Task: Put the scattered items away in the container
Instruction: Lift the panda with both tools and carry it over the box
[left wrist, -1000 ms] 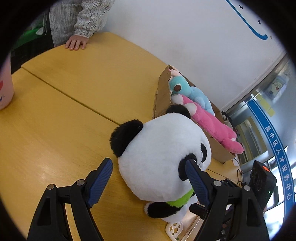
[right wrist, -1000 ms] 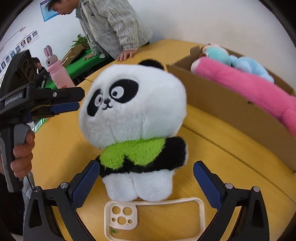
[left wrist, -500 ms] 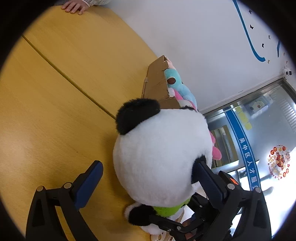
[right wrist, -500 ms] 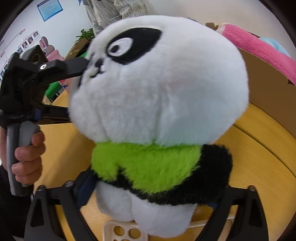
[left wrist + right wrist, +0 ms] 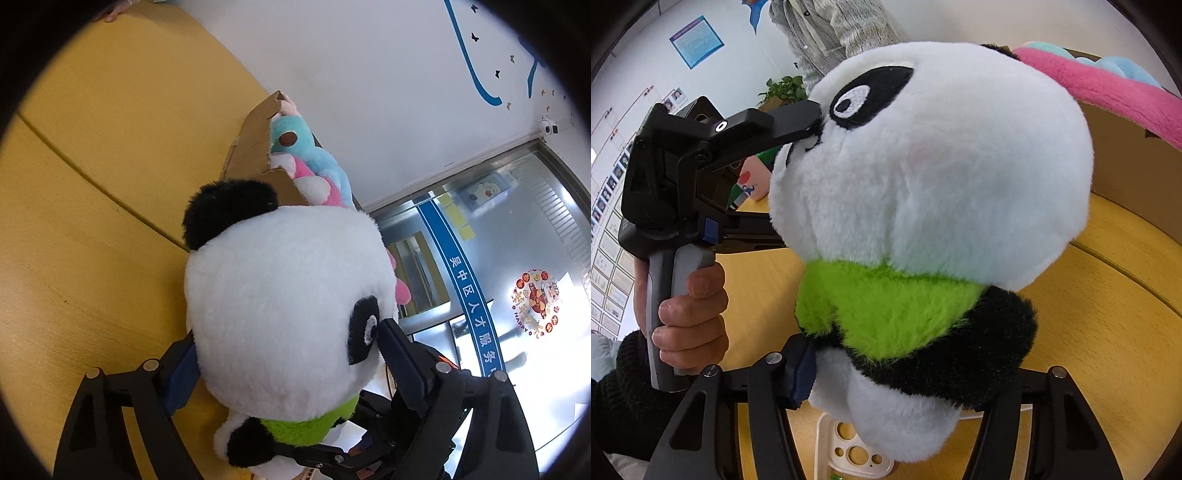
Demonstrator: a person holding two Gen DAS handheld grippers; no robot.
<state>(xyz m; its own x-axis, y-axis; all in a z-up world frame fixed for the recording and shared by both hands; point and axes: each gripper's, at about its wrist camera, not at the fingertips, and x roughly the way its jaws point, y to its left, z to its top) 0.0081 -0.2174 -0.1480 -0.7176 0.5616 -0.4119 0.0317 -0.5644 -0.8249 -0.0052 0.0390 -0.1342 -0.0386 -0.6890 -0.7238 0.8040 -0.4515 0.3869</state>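
Both of my grippers have closed in on the panda plush (image 5: 280, 317) since a second ago, when their fingers stood wide apart on either side of it. Now the toy fills the centre of both views.

Through the left wrist camera, the left gripper (image 5: 284, 354) squeezes the panda's big white head, one blue pad pressed into the fur at lower left of the frame, the other beside the black eye patch at lower right. The jaws are clenched on the head.

Through the right wrist camera, the right gripper (image 5: 908, 384) clamps the panda's lower body, with the left blue pad (image 5: 801, 373) pushed against its white leg and the other finger hidden behind its black arm at lower right. The left tool shows at middle left of this view, held by my left hand (image 5: 690, 317), its upper finger touching the panda's face next to the eye.

A cream phone case (image 5: 849, 450) lies on the yellow table (image 5: 1108, 332) just below the toy's feet, at the bottom centre.

The cardboard box (image 5: 255, 147) stands behind the panda, upper centre of the left view, holding a blue plush (image 5: 299, 144) and a pink plush (image 5: 1108, 88). A bystander in a grey jacket (image 5: 834, 29) stands at the top of the right view.
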